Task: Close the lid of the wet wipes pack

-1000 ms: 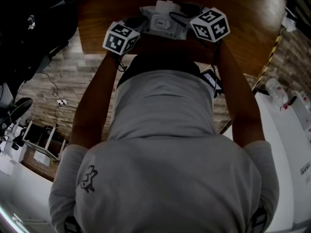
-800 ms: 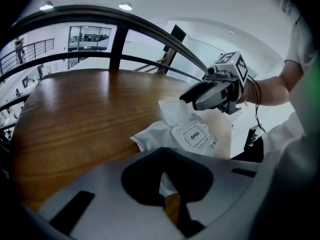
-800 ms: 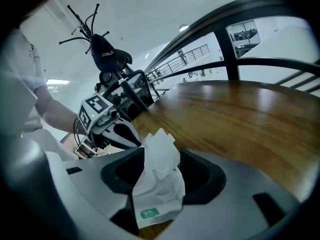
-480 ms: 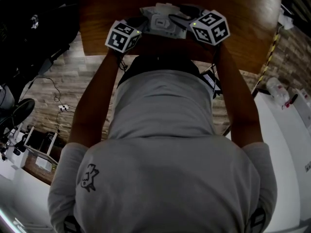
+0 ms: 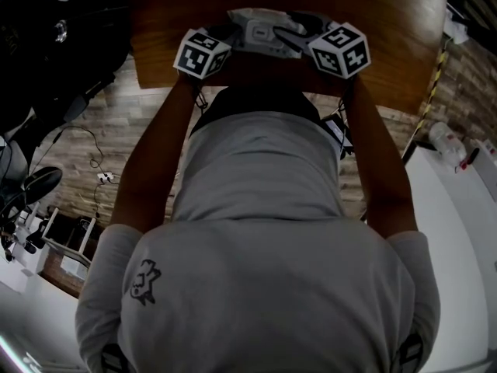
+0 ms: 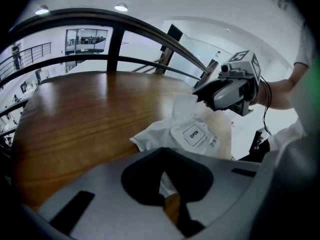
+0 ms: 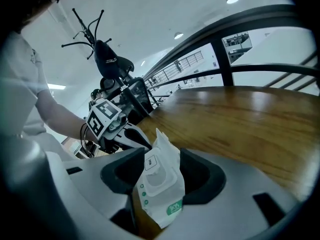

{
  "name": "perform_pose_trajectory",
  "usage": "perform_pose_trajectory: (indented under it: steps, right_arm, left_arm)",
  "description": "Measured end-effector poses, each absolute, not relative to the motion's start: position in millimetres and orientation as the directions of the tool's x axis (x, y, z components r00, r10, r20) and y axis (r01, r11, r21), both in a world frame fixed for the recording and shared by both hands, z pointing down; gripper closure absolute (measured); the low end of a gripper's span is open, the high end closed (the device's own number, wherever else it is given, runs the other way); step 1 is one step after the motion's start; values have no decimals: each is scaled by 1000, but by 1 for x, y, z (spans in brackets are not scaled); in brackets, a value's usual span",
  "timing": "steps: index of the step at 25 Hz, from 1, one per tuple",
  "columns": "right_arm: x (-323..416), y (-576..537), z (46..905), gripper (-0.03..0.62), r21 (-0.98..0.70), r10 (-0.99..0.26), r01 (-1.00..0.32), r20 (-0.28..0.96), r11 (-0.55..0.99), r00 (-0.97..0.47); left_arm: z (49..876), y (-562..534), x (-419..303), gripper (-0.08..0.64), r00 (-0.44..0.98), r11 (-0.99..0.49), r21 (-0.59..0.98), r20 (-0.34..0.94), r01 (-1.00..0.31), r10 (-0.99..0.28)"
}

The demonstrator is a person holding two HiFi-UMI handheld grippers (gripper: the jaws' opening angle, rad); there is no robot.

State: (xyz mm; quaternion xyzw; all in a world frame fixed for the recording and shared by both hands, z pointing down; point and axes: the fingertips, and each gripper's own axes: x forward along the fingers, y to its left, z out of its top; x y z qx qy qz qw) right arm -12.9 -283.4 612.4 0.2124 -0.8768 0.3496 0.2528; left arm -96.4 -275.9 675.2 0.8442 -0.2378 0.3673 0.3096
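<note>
The white wet wipes pack (image 5: pixel 260 31) lies near the front edge of the wooden table (image 5: pixel 388 22), held between both grippers. In the left gripper view its lid (image 6: pixel 194 134), marked OPEN, sits flat on the pack (image 6: pixel 160 134). My left gripper (image 6: pixel 169 191) is shut on the pack's near corner. My right gripper (image 6: pixel 200 91) pinches the raised far end. In the right gripper view the pack (image 7: pixel 162 189) stands tilted between the right gripper's (image 7: pixel 161 176) dark pads, with the left gripper (image 7: pixel 141 141) behind it. From the head view, the left gripper (image 5: pixel 231 33) and right gripper (image 5: pixel 289 40) flank the pack.
The person's torso and arms hide the table's near edge in the head view. Black equipment (image 5: pixel 46 45) stands on the floor at the left and a white counter (image 5: pixel 458 224) at the right. A dark curved railing (image 6: pixel 115 39) runs behind the table.
A white piece that stood up at the pack's far side a second ago no longer shows. Both grippers have edged slightly forward and stay at the pack's ends.
</note>
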Motion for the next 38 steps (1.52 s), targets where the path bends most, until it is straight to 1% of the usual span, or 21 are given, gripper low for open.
perform_pose_trajectory:
  steps: [15, 27, 38]
  right_arm:
    - [-22, -268, 602, 387, -527, -212, -561, 580, 638, -786]
    - [-33, -250, 612, 387, -552, -182, -554, 586, 623, -789]
    - [-39, -244, 630, 388, -537, -145, -560, 627, 631, -765]
  left_arm:
    - [673, -274, -96, 548, 622, -718, 343, 767, -605, -158]
    - [675, -271, -97, 548, 605, -750, 322, 786, -578, -128]
    - [674, -272, -94, 548, 619, -755, 327, 774, -568, -131]
